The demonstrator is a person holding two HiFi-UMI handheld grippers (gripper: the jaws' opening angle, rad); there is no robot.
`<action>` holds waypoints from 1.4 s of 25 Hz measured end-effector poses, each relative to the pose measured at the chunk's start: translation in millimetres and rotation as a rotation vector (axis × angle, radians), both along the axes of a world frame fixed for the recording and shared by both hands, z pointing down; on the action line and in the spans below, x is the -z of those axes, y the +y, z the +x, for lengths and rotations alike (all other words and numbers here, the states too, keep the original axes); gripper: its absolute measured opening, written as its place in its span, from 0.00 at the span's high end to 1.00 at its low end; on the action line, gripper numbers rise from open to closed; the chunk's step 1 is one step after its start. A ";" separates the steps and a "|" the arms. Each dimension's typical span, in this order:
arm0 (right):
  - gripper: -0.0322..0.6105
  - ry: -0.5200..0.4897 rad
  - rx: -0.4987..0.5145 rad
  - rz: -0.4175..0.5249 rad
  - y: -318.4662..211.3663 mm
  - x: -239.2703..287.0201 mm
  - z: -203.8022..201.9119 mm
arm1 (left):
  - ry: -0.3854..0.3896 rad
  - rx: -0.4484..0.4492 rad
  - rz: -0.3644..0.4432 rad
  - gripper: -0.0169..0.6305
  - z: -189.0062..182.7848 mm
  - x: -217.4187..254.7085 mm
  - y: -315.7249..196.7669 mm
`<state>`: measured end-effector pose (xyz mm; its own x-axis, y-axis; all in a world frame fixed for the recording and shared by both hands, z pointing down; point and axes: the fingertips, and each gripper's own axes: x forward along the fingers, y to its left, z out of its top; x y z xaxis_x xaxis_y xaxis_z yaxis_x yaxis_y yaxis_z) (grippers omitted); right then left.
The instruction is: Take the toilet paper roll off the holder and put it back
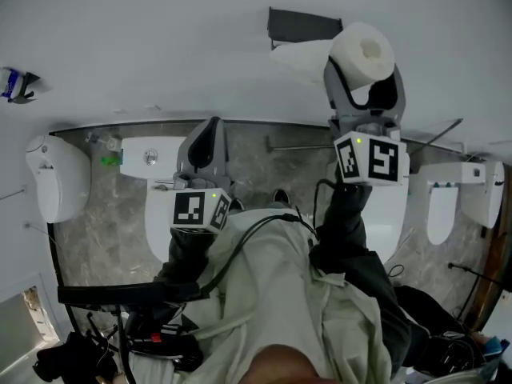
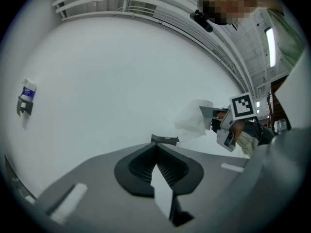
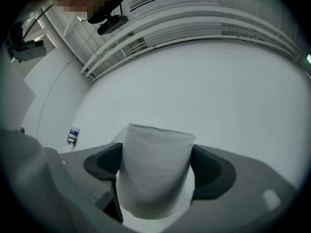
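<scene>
Right gripper [image 1: 362,90] clamps the toilet paper roll [image 1: 364,50] across its sides, w/ the holder [image 1: 298,24] on the wall just left of the jaws. Left gripper [image 1: 204,146] hangs lower, jaws together, nothing btwn them. Roll looks light, soft and crushable, so squeeze gently at mid-body, not the edges. A loose tail seems to trail from the jaws toward the holder; hard to confirm.
</scene>
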<state>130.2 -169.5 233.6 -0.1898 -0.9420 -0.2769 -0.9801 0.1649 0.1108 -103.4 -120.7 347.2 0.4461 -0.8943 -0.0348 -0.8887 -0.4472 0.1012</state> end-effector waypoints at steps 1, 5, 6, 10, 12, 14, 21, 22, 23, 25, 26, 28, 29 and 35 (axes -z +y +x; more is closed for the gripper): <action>0.27 0.003 -0.003 -0.004 13.2 -2.8 -0.3 | 0.004 -0.012 -0.003 0.96 2.6 -0.5 1.9; 0.27 0.008 -0.034 -0.027 60.4 -27.8 3.8 | 0.018 -0.062 -0.010 0.96 16.2 -7.3 10.5; 0.27 0.006 -0.046 -0.031 70.7 -35.4 5.7 | 0.019 -0.074 -0.013 0.96 19.9 -9.1 12.9; 0.27 -0.018 -0.086 -0.089 101.6 -63.7 13.4 | 0.022 -0.125 -0.022 0.96 37.2 -8.7 18.4; 0.27 -0.034 -0.093 -0.130 109.5 -75.5 16.8 | 0.017 -0.148 -0.026 0.96 47.6 -5.6 17.1; 0.27 -0.043 -0.096 -0.163 114.5 -84.9 18.9 | 0.011 -0.167 -0.028 0.96 57.2 -1.9 15.6; 0.27 -0.041 -0.104 -0.195 121.0 -106.4 11.0 | -0.002 -0.223 -0.032 0.96 70.9 -6.0 16.5; 0.27 -0.044 -0.104 -0.199 120.8 -107.4 12.3 | -0.005 -0.225 -0.033 0.96 73.9 -4.8 16.3; 0.27 -0.047 -0.104 -0.200 123.4 -107.2 13.3 | -0.009 -0.227 -0.033 0.96 76.2 -2.5 18.6; 0.27 -0.049 -0.104 -0.198 129.1 -106.1 13.7 | -0.016 -0.232 -0.026 0.96 78.6 1.7 24.7; 0.27 -0.048 -0.104 -0.198 128.8 -106.0 13.0 | -0.020 -0.236 -0.023 0.96 78.7 2.5 25.2; 0.27 -0.047 -0.100 -0.195 124.5 -106.3 9.9 | -0.028 -0.240 -0.019 0.96 76.9 1.6 23.0; 0.27 -0.046 -0.098 -0.192 123.3 -106.2 7.7 | -0.031 -0.241 -0.018 0.96 75.5 0.8 22.8; 0.27 -0.036 -0.082 -0.182 124.4 -100.9 0.7 | -0.010 -0.242 -0.007 0.96 72.4 5.7 27.2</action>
<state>130.9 -45.1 334.5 -0.1037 -0.9889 -0.1062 -0.9938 0.0988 0.0508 -30.9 -93.5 341.5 0.6477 -0.7616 -0.0238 -0.7567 -0.6465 0.0970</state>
